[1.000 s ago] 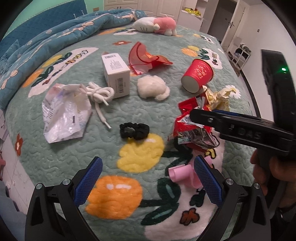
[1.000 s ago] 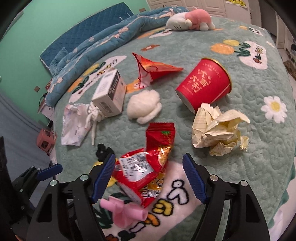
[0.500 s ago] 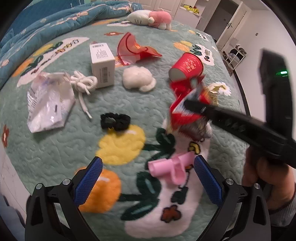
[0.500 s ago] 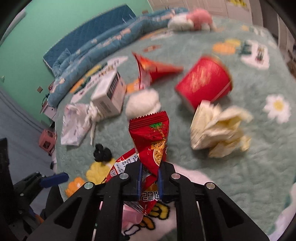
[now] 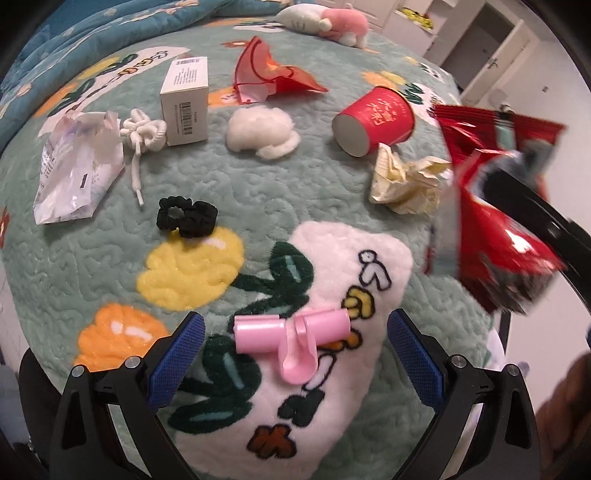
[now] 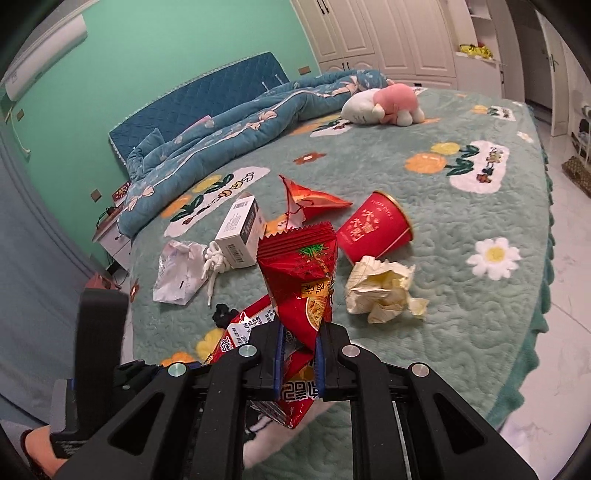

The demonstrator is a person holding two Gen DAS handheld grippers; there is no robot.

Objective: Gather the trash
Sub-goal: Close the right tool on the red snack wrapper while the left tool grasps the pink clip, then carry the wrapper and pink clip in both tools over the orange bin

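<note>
The right tongs (image 6: 298,363) are clamped tight on a red snack wrapper (image 6: 301,280), held up off the bed (image 6: 461,295) at the lower centre of the right wrist view. The left tongs (image 5: 293,363) gape wide and hold nothing, low in the left view with a pink clip (image 5: 293,338) lying between the fingers. A crumpled paper (image 6: 382,291) lies just below a tipped red cup (image 6: 373,230) at centre right.

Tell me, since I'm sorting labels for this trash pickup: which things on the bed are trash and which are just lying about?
Trash: snack wrapper held in right gripper; crumpled paper; red cup; torn red packet; plastic bag; perhaps box and cotton wad.

Lying about: scrunchie; pink clip, between open left gripper; cord; plush toy; quilt.
</note>
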